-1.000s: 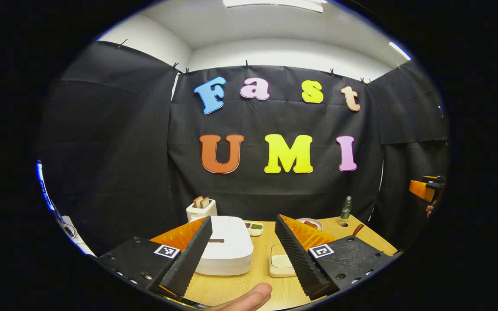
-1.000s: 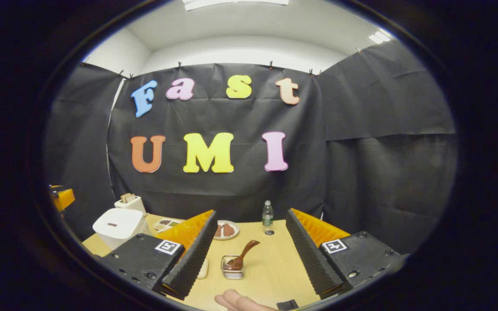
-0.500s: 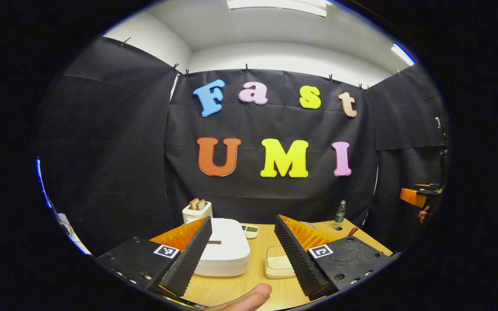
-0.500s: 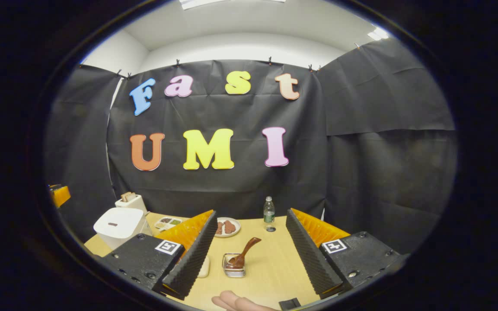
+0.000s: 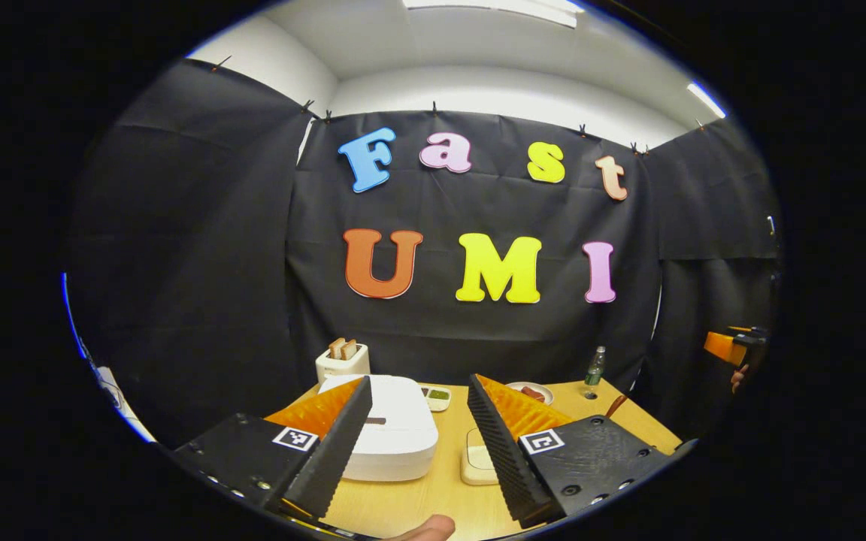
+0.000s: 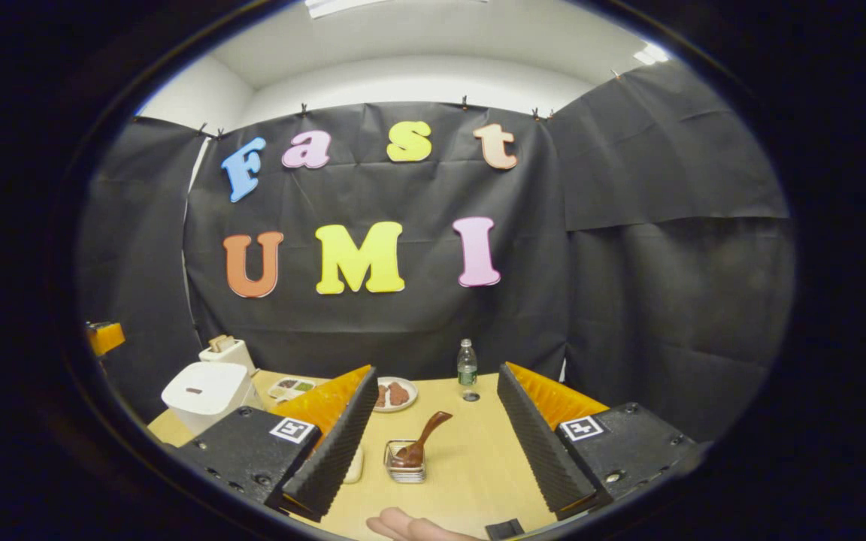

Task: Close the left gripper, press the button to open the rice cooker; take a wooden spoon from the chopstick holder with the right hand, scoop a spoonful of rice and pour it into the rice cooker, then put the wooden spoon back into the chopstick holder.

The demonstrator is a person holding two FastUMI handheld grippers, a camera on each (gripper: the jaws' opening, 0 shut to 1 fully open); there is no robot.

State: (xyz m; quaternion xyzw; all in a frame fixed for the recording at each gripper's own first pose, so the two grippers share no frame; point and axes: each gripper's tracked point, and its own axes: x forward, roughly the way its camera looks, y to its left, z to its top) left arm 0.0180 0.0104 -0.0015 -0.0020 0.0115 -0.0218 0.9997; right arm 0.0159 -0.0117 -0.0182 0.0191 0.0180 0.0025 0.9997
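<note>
The white rice cooker (image 5: 395, 439) stands with its lid down, a dark button (image 5: 375, 420) on top; it also stands at the far left of the table (image 6: 204, 391). My left gripper (image 5: 418, 381) is open and hovers before the cooker, touching nothing. A cream rice dish (image 5: 476, 463) sits to the cooker's right, partly behind one finger. In the right gripper view, the wooden spoon (image 6: 424, 439) leans in the small chopstick holder (image 6: 404, 464). My right gripper (image 6: 436, 370) is open, well short of the holder.
On the wooden table (image 6: 470, 466) stand a toaster (image 5: 343, 361) with bread, a small divided tray (image 5: 437, 397), a plate of food (image 6: 394, 394) and a water bottle (image 6: 466, 364). A thumb (image 5: 429, 528) shows at the bottom edge. Black cloth walls enclose the table.
The left gripper's fingers have drawn a little closer together and its view has shifted slightly. The right gripper has barely moved.
</note>
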